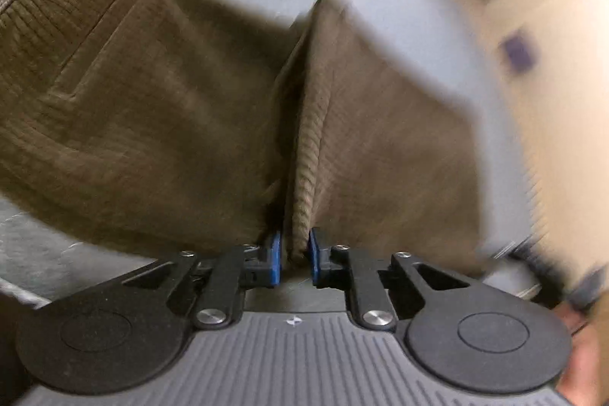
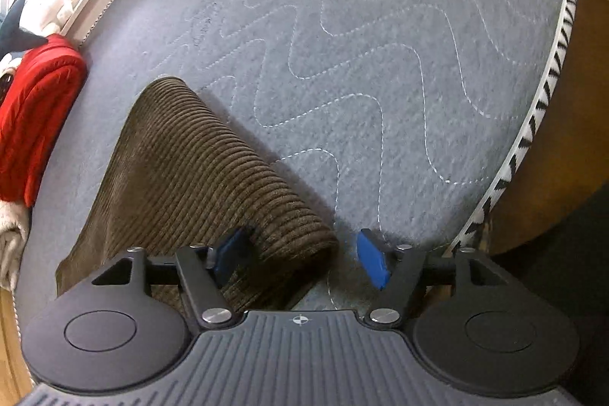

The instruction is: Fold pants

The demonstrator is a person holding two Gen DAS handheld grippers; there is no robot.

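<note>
Pants (image 1: 171,109) on mattress (image 2: 380,63): my left tool (image 1: 295,253) clenched on corduroy ridge; right tool (image 2: 300,257) released, straddling fold edge. I'd pinch both layers, carry level.

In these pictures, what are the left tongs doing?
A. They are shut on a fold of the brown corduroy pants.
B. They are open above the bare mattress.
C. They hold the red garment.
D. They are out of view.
A: in the left wrist view the left tongs have their blue pads pressed on a ridge of the brown corduroy pants, while the right tongs stand open.
</note>
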